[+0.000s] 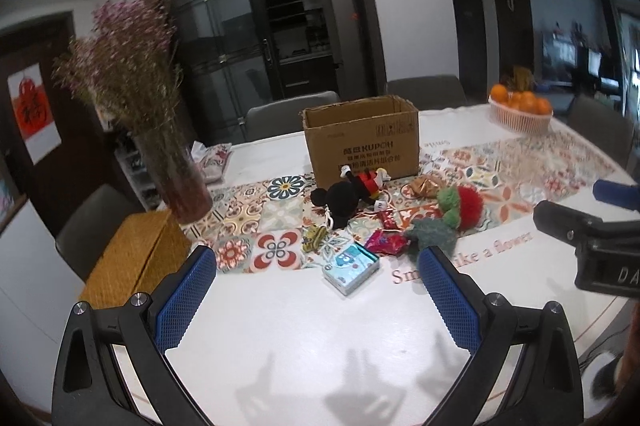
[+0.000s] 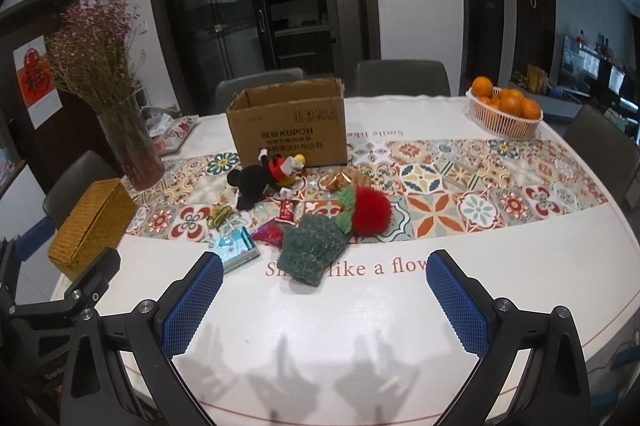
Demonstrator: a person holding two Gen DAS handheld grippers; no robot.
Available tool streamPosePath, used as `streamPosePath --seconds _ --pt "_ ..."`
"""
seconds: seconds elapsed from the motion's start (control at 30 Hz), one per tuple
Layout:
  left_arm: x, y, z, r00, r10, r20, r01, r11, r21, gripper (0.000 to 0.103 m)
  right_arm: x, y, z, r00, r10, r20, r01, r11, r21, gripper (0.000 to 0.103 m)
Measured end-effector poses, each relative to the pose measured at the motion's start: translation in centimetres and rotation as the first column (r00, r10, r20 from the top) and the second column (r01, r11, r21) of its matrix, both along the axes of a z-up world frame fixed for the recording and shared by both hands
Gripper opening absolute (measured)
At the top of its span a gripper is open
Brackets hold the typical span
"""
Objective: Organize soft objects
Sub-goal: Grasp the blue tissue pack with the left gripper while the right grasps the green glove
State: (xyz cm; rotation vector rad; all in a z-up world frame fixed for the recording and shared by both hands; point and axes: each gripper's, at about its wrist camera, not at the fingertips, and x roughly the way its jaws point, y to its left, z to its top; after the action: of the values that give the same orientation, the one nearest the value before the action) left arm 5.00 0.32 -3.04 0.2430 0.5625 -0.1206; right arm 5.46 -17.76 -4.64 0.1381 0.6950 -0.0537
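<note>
A black mouse plush [image 1: 352, 195] [image 2: 266, 181] lies in front of an open cardboard box [image 1: 362, 139] [image 2: 288, 121]. A red pompom with green knit [image 1: 464, 203] [image 2: 366, 205] and a dark green knitted piece [image 1: 432, 234] [image 2: 310, 250] lie on the patterned runner. Red snack packets [image 1: 386, 242] [image 2: 286, 211] and a blue tissue pack [image 1: 352, 266] [image 2: 238, 250] lie nearby. My left gripper [image 1: 320, 270] is open and empty above the table's near side. My right gripper [image 2: 324, 274] is open and empty, just short of the green piece.
A glass vase of dried flowers [image 1: 176, 169] [image 2: 132, 145] and a woven yellow box [image 1: 136, 258] [image 2: 92, 222] stand at the left. A basket of oranges [image 1: 520, 113] [image 2: 504, 113] sits at the far right. Chairs surround the white table [image 1: 304, 338] [image 2: 360, 326].
</note>
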Motion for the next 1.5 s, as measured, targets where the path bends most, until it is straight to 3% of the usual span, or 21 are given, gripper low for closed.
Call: streamPosePath --seconds 0.17,0.47,0.63,0.8,1.13,1.33,1.5 --pt "3.3 0.2 -1.1 0.995 -0.058 -0.077 0.058 0.998 -0.001 0.103 3.1 0.5 -1.6 0.998 0.021 -0.054 -0.02 1.0 0.023 0.103" --pt "9.0 -0.1 -5.3 0.963 -0.154 -0.221 0.157 0.988 -0.003 0.103 8.6 1.5 -5.3 0.985 0.037 -0.167 -0.03 0.999 0.045 0.103" --pt "12.5 -0.3 -8.4 0.926 -0.186 -0.329 0.196 0.981 -0.004 0.103 11.0 2.0 -7.6 0.974 0.035 -0.223 -0.031 0.999 0.02 0.103" --pt "15.6 -0.7 -11.9 0.876 -0.216 -0.431 0.234 0.972 -0.01 0.103 13.7 1.7 -10.4 0.953 0.018 -0.302 -0.003 0.999 0.052 0.103" --pt "19.0 -1.4 -16.6 0.788 -0.271 -0.553 0.308 0.951 -0.027 0.103 16.9 1.5 -14.6 0.914 -0.003 -0.405 0.03 0.998 0.061 0.099" --pt "20.3 -2.0 -18.3 0.765 -0.278 -0.581 0.324 0.946 -0.027 0.098 18.0 1.4 -16.1 0.896 0.01 -0.445 0.023 0.997 0.069 0.093" --pt "21.3 -2.2 -19.1 0.756 -0.256 -0.603 0.28 0.958 -0.055 0.084 18.8 1.3 -16.6 0.889 0.043 -0.456 -0.001 0.996 0.093 0.082"
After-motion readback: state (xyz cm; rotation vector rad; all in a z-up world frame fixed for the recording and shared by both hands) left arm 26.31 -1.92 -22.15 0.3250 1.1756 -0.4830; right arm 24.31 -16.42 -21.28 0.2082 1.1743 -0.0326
